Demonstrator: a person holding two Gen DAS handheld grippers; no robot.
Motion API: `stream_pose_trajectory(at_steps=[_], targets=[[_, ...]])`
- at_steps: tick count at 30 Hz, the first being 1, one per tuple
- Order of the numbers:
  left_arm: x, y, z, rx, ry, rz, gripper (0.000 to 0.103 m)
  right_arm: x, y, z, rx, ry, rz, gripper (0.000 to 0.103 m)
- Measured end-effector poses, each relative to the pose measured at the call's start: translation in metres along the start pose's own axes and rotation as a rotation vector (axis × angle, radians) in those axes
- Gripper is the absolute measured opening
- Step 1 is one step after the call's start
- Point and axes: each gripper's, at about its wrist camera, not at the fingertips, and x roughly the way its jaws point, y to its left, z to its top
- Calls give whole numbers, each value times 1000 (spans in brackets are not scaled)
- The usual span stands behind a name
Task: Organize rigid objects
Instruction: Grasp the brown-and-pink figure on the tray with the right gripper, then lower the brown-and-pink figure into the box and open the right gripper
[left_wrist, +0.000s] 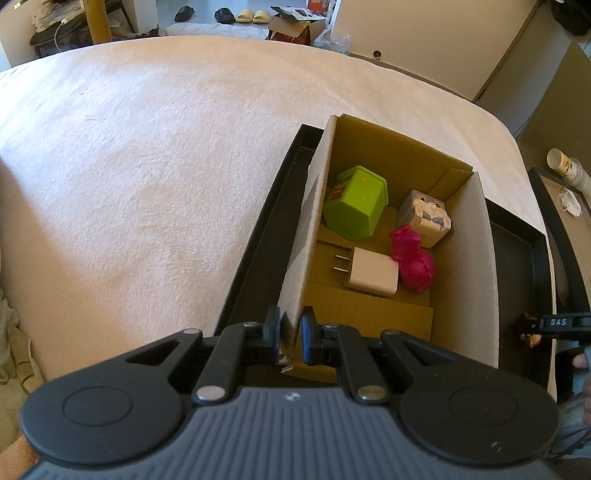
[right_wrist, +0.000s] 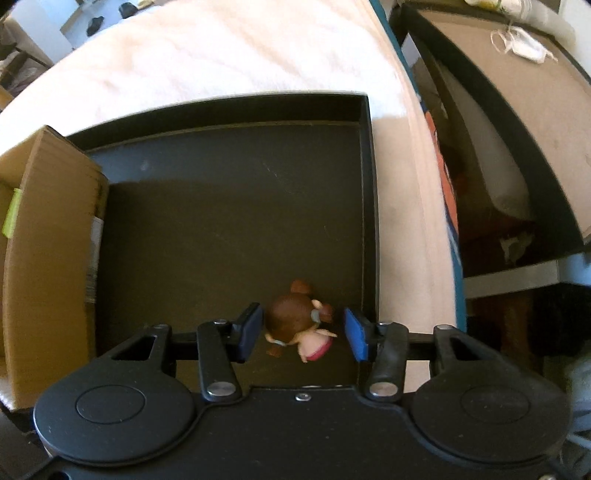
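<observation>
A cardboard box stands in a black tray on a white cloth. It holds a green container, a grey cube figure, a pink toy and a white charger. My left gripper is shut on the box's near left wall. My right gripper is open over the tray floor, its pads either side of a small brown-haired doll figure lying there. The box's side shows at left.
The white cloth covers the table around the tray. A dark-framed board with a white mask lies to the right, past the table edge. Slippers and boxes lie on the far floor.
</observation>
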Motion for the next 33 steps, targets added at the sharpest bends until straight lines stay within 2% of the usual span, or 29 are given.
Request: stream_pose_trajectory(at_steps=[6, 13, 25, 33], targets=[[1, 0, 0, 5, 4, 3, 10, 1, 5, -6, -12, -39, -6, 39], [1, 0, 0, 1, 8, 1, 10, -26, 8, -2, -26, -89, 26, 39], [2, 2, -1, -5, 4, -3, 10, -100, 43, 12, -80, -217, 163, 39], [2, 2, 0, -4, 3, -9, 10, -113, 68, 16, -121, -257, 243, 39]])
